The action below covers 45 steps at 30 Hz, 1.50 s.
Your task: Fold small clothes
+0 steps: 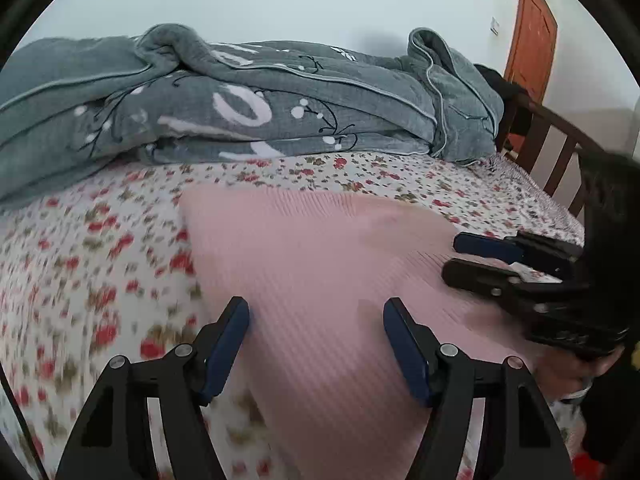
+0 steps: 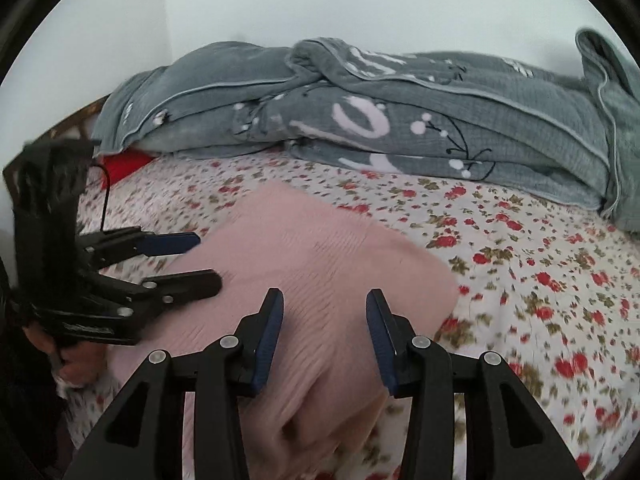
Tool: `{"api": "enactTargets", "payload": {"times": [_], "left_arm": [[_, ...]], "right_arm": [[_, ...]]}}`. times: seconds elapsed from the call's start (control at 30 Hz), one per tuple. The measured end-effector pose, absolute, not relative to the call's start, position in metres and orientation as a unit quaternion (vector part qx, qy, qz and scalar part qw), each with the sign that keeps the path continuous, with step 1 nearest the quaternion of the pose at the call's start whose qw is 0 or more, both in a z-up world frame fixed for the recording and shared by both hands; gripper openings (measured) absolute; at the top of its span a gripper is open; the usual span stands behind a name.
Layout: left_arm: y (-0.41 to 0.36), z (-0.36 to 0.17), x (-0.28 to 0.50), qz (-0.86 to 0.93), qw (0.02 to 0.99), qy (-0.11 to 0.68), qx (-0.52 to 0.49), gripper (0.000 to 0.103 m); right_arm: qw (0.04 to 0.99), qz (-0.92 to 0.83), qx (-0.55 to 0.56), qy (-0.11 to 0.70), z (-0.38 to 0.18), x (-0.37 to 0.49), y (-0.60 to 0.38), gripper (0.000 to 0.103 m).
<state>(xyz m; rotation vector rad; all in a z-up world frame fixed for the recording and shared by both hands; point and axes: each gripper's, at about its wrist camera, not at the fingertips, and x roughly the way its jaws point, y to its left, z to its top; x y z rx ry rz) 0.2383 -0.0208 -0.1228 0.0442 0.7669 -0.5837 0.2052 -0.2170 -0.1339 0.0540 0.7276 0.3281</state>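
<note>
Blue-padded fingers (image 1: 404, 350) of the left gripper (image 1: 316, 344) stand spread well apart with nothing between them, poised just above the near part of the pink garment (image 1: 320, 256); whether the tips touch the cloth cannot be told. From the right wrist view, the right gripper (image 2: 325, 336) is likewise spread, its fingers (image 2: 269, 340) parted and holding nothing, with the pink garment (image 2: 320, 264) showing through the gap. That ribbed knit piece lies flat on the bed (image 1: 100, 248), folded into a roughly oblong shape; its long axis runs from the near edge of the bed away toward the grey blanket (image 1: 256, 100), and its ribs follow the same line. Seen from the left wrist, the right gripper (image 1: 456, 258) lies low over the garment's right edge, its tips pointing across the cloth, slightly apart. In the right wrist view the left gripper (image 2: 208, 258) comes in over the garment's left edge, its lower finger close on the knit. Beyond the garment, the floral bedsheet (image 2: 540, 264) spreads out, and the grey blanket (image 2: 400, 120) is heaped along the far side against the wall. Right of the blanket stand a wooden bed rail (image 1: 556, 148) and an orange-brown door (image 1: 532, 36).
</note>
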Motion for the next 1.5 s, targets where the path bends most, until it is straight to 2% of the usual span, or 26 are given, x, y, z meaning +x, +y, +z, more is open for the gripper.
{"api": "enactTargets", "payload": {"times": [0.13,0.27,0.4,0.47,0.6,0.83,0.9,0.97,1.03,1.07,1.1,1.17,1.2,1.33,1.5], "left_arm": [[-0.016,-0.122,0.210,-0.283,0.885,0.369,0.020,0.068],[-0.025,-0.145,0.199,-0.256,0.886,0.384,0.045,0.069],[-0.014,-0.152,0.200,-0.255,0.885,0.389,-0.004,0.071],[-0.011,-0.157,0.202,-0.254,0.883,0.395,-0.023,0.075],[-0.004,-0.168,0.204,-0.260,0.878,0.398,-0.057,0.078],[-0.012,-0.163,0.197,-0.239,0.893,0.380,-0.030,0.079],[-0.007,-0.155,0.196,-0.236,0.895,0.375,-0.039,0.075],[0.004,-0.134,0.189,-0.232,0.909,0.340,-0.072,0.066],[0.001,-0.116,0.185,-0.238,0.918,0.311,-0.059,0.066],[-0.005,-0.111,0.186,-0.241,0.919,0.309,-0.042,0.062],[-0.009,-0.109,0.188,-0.241,0.919,0.310,-0.031,0.058],[-0.020,-0.113,0.197,-0.245,0.913,0.325,-0.019,0.035],[-0.025,-0.119,0.203,-0.246,0.907,0.342,-0.017,0.030],[-0.030,-0.135,0.195,-0.239,0.911,0.336,-0.001,0.028],[-0.018,-0.135,0.193,-0.241,0.904,0.352,-0.035,0.028]], "right_arm": [[0.932,0.143,0.031,0.330,-0.134,0.179,-0.217,0.042],[0.928,0.139,0.003,0.345,-0.150,0.175,-0.209,0.041],[0.928,0.118,-0.031,0.351,-0.157,0.175,-0.201,0.041],[0.927,0.111,-0.041,0.355,-0.156,0.175,-0.198,0.041],[0.936,0.113,-0.047,0.329,-0.164,0.168,-0.198,0.042],[0.934,0.118,-0.030,0.335,-0.163,0.171,-0.202,0.043],[0.934,0.119,-0.026,0.337,-0.163,0.171,-0.203,0.043],[0.934,0.120,-0.022,0.336,-0.163,0.171,-0.204,0.043],[0.933,0.123,-0.012,0.337,-0.163,0.171,-0.206,0.044],[0.932,0.127,0.000,0.340,-0.163,0.172,-0.209,0.044],[0.931,0.128,0.007,0.341,-0.163,0.172,-0.210,0.044],[0.929,0.136,0.026,0.344,-0.163,0.173,-0.215,0.044],[0.928,0.137,0.031,0.345,-0.162,0.172,-0.216,0.044],[0.928,0.133,0.042,0.345,-0.161,0.165,-0.218,0.044],[0.929,0.127,0.038,0.345,-0.163,0.162,-0.217,0.045]]}}
